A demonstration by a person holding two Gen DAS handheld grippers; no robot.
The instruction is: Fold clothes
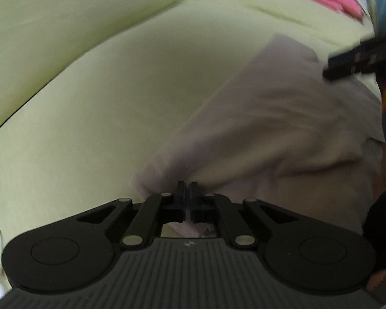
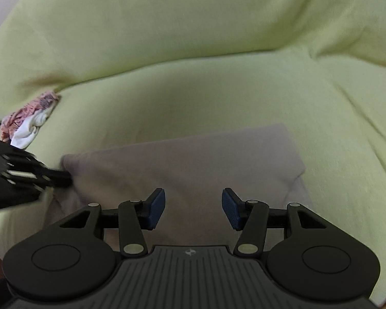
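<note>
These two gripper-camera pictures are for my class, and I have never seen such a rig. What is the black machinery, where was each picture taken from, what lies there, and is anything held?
A person holds a two-finger gripper in each hand, and each carries a fisheye camera looking along its fingers. The left wrist view shows the left gripper shut on an edge of a pale mauve garment. The right wrist view shows the right gripper open above that garment, holding nothing. The garment lies partly folded on a yellow-green sheet. A pile of pink and white clothes sits further off on the sheet. Each view also catches the other gripper at its edge.
</note>
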